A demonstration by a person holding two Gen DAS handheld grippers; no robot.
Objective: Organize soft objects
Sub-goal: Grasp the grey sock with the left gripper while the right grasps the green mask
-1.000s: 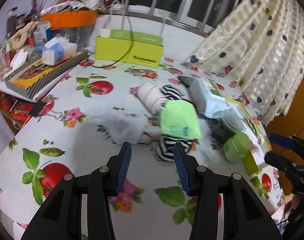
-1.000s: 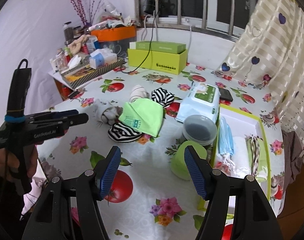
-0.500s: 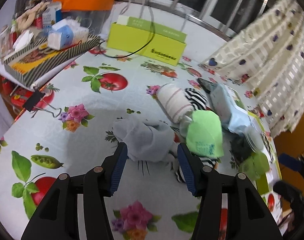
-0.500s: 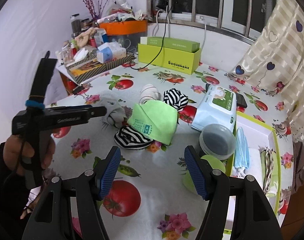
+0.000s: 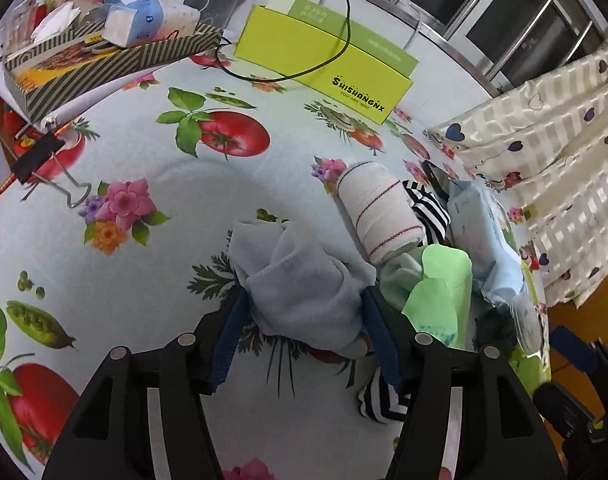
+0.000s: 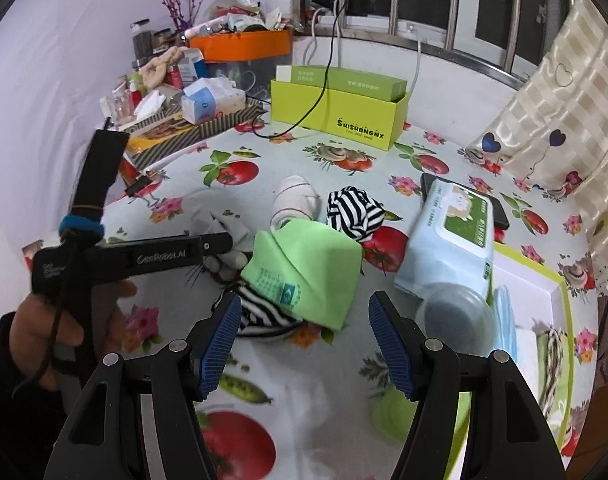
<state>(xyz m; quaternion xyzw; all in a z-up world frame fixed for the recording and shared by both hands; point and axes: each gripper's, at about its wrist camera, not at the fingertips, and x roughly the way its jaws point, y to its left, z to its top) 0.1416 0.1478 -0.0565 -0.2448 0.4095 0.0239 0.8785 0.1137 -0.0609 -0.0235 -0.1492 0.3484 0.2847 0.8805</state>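
Observation:
A crumpled grey cloth (image 5: 300, 280) lies on the fruit-print tablecloth (image 5: 144, 280), between the pads of my left gripper (image 5: 304, 332). Its jaws are opening and straddle the cloth without a clear squeeze. To its right lie a white rolled sock (image 5: 380, 216), a green cloth (image 5: 440, 292) and striped socks (image 5: 428, 204). My right gripper (image 6: 304, 336) stands open above the table, empty, just short of the green cloth (image 6: 304, 272) and the striped sock (image 6: 264, 316) under it. In the right wrist view a hand holds the left gripper (image 6: 224, 242) at the grey cloth (image 6: 224, 224).
A wipes pack (image 6: 452, 240), a round lidded tub (image 6: 452, 312) and a white box with a green rim (image 6: 560, 292) sit at the right. Behind stand a yellow-green box (image 6: 336, 120) with a cable and a striped tray (image 6: 176, 128) of clutter. A binder clip (image 5: 44, 160) lies left.
My left gripper has come forward and down onto the grey cloth, with its jaws spreading wider. My right gripper has moved closer to the green cloth, still open.

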